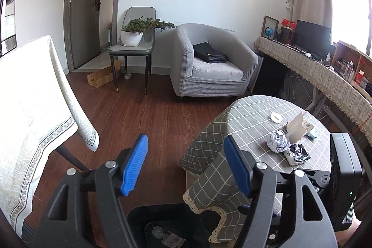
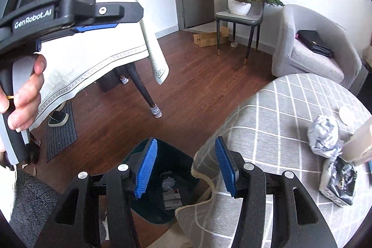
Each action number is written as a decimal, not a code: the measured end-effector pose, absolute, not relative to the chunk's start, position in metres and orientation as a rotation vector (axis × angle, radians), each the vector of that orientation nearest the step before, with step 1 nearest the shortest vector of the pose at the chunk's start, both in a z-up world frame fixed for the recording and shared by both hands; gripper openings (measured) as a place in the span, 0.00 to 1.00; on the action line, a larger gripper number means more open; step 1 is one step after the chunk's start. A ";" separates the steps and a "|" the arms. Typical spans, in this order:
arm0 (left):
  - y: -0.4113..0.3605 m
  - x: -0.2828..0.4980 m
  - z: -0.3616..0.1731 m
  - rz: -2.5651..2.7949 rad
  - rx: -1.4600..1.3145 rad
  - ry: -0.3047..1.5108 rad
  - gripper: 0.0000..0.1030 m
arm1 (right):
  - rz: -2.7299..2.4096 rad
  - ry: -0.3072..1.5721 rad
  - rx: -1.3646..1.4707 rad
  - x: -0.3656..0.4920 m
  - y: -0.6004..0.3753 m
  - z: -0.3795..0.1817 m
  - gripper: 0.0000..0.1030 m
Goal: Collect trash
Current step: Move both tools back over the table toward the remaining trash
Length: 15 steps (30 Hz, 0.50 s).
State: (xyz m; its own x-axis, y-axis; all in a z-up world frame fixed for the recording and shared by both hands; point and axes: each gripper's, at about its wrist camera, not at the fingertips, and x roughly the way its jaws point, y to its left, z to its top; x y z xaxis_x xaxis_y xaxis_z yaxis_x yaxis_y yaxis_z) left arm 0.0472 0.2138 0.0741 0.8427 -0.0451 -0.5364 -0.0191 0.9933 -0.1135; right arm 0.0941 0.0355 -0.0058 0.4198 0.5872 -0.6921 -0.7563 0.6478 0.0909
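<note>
**Both grippers empty above the bin, trash waiting on the checked table**

I take the round table with the grey checked cloth point(image 1: 251, 113) as my landmark. Just below its near edge, on the floor, I see the dark trash bin point(image 2: 162, 180), with a few scraps of paper already lying inside.

My left gripper point(image 1: 186, 164) hangs over the floor beside the table's edge, jaws apart, nothing between the blue pads point(image 1: 134, 166). My right gripper point(image 2: 186, 169) sits above the bin at the same table edge, jaws also apart and empty.

On the tabletop, toward its far side from the bin, lies a crumpled ball of silvery paper point(image 1: 277, 140). Touching it is a crushed black-and-white wrapper point(image 1: 297, 153), and just behind both stands a folded piece of cardboard point(image 1: 298, 128). A small white disc point(image 1: 276, 117) rests further along the table.

In the right wrist view, a hand point(image 2: 24, 94) grips the left gripper's handle, off to the side away from the table.
</note>
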 end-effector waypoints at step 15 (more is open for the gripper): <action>0.114 0.073 0.063 -0.162 -0.044 0.604 0.83 | 0.686 0.715 -0.140 0.117 -0.077 0.009 0.51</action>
State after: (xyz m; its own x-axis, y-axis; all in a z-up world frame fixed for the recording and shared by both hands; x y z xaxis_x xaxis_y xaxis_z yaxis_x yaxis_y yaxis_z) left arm 0.0731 0.1145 0.0628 0.8106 -0.1646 -0.5620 0.1391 0.9863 -0.0883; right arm 0.1165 -0.0770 0.0090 0.5490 0.5311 -0.6454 -0.6230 0.7748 0.1077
